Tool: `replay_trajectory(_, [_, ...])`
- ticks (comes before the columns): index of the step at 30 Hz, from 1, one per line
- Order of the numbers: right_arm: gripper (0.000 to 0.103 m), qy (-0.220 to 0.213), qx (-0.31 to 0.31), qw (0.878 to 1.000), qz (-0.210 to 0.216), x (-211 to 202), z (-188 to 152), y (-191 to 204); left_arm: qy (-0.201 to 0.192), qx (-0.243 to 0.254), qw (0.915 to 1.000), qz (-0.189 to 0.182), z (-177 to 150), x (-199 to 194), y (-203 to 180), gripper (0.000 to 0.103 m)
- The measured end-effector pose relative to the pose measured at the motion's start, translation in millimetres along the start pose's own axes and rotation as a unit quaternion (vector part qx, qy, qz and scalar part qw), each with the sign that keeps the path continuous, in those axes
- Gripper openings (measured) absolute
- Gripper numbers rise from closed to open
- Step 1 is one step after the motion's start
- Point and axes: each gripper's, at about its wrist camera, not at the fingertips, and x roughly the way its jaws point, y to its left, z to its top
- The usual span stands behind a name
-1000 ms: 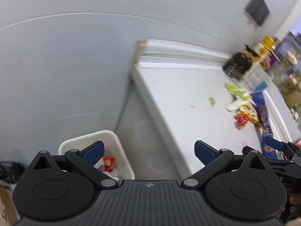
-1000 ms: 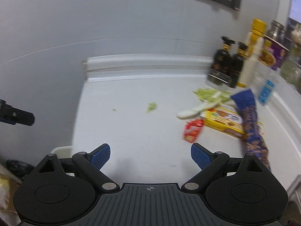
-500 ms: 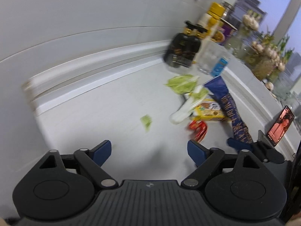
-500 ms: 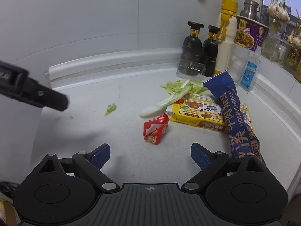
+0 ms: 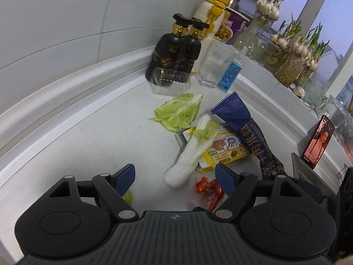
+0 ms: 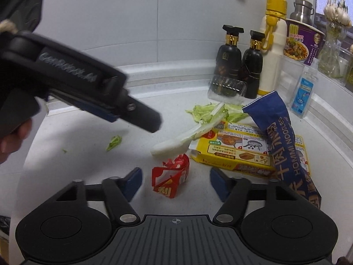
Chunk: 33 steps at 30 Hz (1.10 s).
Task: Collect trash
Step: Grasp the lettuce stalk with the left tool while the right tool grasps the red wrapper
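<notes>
**Fingers closing in over scattered trash on white counter**

Crumpled red snack wrapper lying on the white counter, right between the blue-padded fingers of the right gripper. Jaws just closing, pads on either side of the wrapper but not yet pressing it.

Left gripper hovering above the same patch, jaws also just narrowing yet spread, nothing pinched. Between its fingers: the white stem end of a cabbage stalk, with the red wrapper just beside the right-hand pad. Small green leaf scrap under the left-hand pad.

Stalk resting partly on a flat yellow cardboard food box; long dark blue noodle packet draped across that box. Pale green cabbage leaf lying farther back on the counter.

Behind, near the wall: two black pump bottles, a clear plastic tray in front of them, a cream bottle with yellow cap, a purple instant-noodle cup.
</notes>
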Motion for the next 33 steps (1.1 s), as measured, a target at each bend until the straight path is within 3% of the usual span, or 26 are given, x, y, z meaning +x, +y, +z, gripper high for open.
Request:
replay_trajectory(6, [0.031,0.001,0.010,1.000,0.013,5.3,-1.7,-3.4,0.005,0.009,0.9998,-0.017,16.9,22.2,-14.9,0.066])
replay_trajectory(17, [0.028,0.000,0.026,1.000,0.016,0.1,-5.0,-8.4,0.021,0.051,0.9984,0.010,31.2,58.3,-48.1,0.040])
replay_trajectory(20, [0.028,0.001,0.036,0.999,0.015,-1.4,-5.5,-11.0,0.023,0.050,0.9982,0.024,30.4,61.9,-51.0,0.037])
replay_trajectory(27, [0.028,-0.001,0.051,0.999,0.012,-5.4,-4.8,-13.7,0.011,0.048,0.9979,0.042,30.8,59.1,-53.8,0.014])
replay_trajectory(33, [0.028,-0.006,0.057,0.998,0.009,-9.0,-5.2,-13.4,0.004,0.018,0.9988,0.046,33.5,52.7,-48.4,0.009])
